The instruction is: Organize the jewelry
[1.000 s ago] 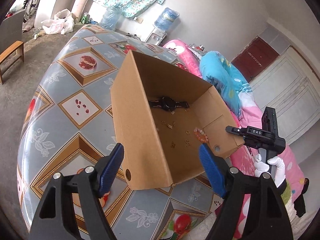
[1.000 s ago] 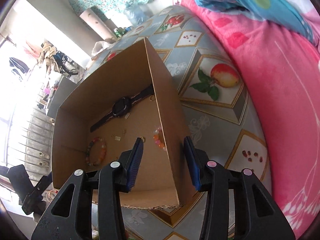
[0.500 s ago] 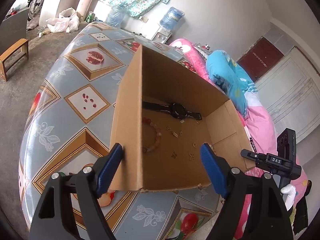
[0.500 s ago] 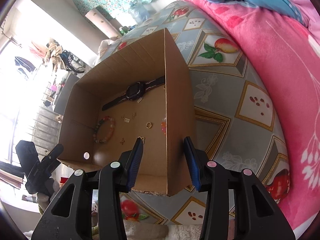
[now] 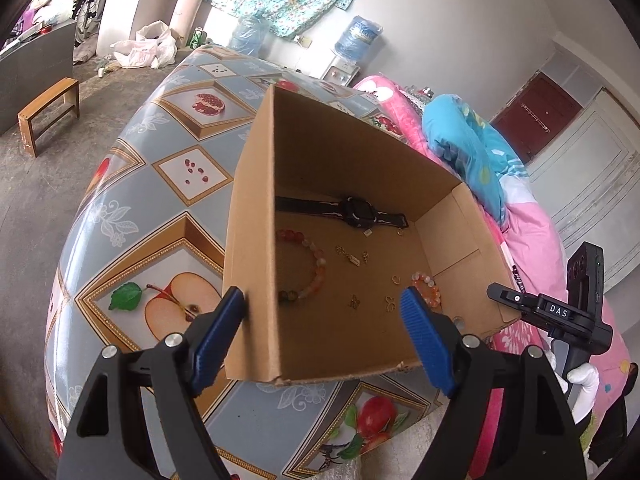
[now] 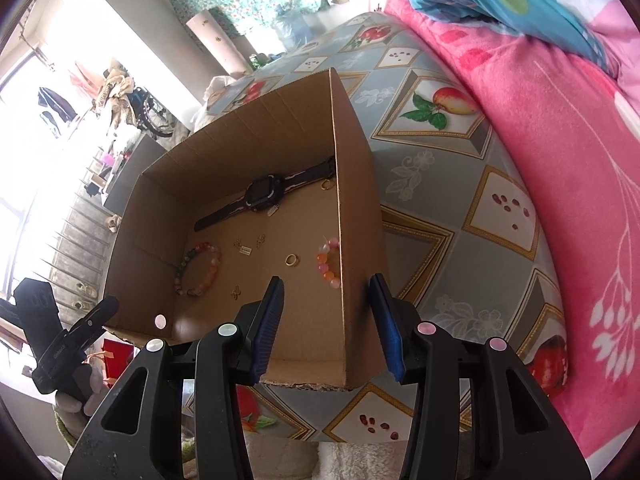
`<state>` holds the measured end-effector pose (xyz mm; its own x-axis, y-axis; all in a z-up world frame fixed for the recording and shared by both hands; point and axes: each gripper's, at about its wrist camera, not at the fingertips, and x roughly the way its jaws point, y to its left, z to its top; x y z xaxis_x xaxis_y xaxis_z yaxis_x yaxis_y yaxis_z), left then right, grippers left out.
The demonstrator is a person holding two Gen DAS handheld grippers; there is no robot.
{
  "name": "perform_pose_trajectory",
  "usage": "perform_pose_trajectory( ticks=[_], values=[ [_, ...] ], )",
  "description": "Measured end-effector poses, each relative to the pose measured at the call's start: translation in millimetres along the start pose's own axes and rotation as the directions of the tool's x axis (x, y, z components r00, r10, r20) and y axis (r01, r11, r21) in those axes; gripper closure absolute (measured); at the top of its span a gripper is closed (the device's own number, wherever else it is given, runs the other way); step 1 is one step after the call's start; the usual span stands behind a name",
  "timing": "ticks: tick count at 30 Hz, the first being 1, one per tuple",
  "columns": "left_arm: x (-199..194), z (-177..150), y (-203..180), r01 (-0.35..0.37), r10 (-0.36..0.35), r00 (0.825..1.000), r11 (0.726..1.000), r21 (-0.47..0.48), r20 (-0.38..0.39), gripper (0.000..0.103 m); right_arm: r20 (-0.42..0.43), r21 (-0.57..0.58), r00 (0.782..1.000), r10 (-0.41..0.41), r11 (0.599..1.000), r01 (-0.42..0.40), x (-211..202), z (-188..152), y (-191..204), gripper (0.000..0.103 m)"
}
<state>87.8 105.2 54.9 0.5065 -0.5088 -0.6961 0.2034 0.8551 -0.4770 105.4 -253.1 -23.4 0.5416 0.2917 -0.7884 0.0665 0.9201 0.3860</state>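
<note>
Left wrist: open tongs (image 5: 324, 320) straddle the box wall (image 5: 250, 264).

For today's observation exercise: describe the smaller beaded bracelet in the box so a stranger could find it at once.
Start at the open cardboard box on the fruit-patterned tablecloth. On its floor, look along the side wall nearest the pink blanket. The smaller bracelet lies against that wall: pink and orange beads only, while the larger bracelet across the floor also has green beads.
</note>
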Motion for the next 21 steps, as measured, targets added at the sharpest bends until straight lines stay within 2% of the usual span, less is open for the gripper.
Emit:
perform_pose_trajectory(
  ticks=[8,10,12,14,17,19,21],
  values=[
    [-10.3,-21.3,-12.0,-0.043,0.042,0.998,0.999,0.001,0.047,0.025,0.037,-0.016,0.998,0.043,0.999,-0.042,-8.2,-10.8,-5.8,0.059],
    [-20.1,-24.4,-14.7,-0.066,0.065,0.992,0.998,0.000,0.104,0.025,0.063,-0.034,0.997,0.040,0.999,-0.038,-12.4,-14.9,-4.3,0.059],
    [-32.6,-29.2,-21.6,-0.112,0.107,0.979,0.993,0.023,0.171,0.025,0.122,-0.054,0.992,0.022,0.998,-0.015,-21.4,-22.2,-3.2,0.053],
    [-44.7,-35.5,-29.4,-0.149,0.135,0.965,0.988,0.045,0.227,0.024,0.207,-0.070,0.978,-0.003,0.997,0.018,-34.8,-33.8,-2.0,0.048],
    [-59.1,-44.9,-41.5,-0.203,0.172,0.943,0.976,0.083,0.286,0.020,0.330,-0.094,0.944,-0.026,0.994,0.060,-56.1,-57.5,0.5,0.036],
    [-66.5,-51.4,-49.1,-0.238,0.196,0.928,0.966,0.101,0.317,0.016,0.383,-0.110,0.923,-0.044,0.990,0.092,-66.0,-72.9,4.2,0.034],
    [-71.6,-57.7,-57.0,-0.280,0.228,0.913,0.953,0.113,0.337,0.011,0.429,-0.133,0.902,-0.050,0.984,0.118,-74.9,-88.6,8.9,0.028]
  ],
)
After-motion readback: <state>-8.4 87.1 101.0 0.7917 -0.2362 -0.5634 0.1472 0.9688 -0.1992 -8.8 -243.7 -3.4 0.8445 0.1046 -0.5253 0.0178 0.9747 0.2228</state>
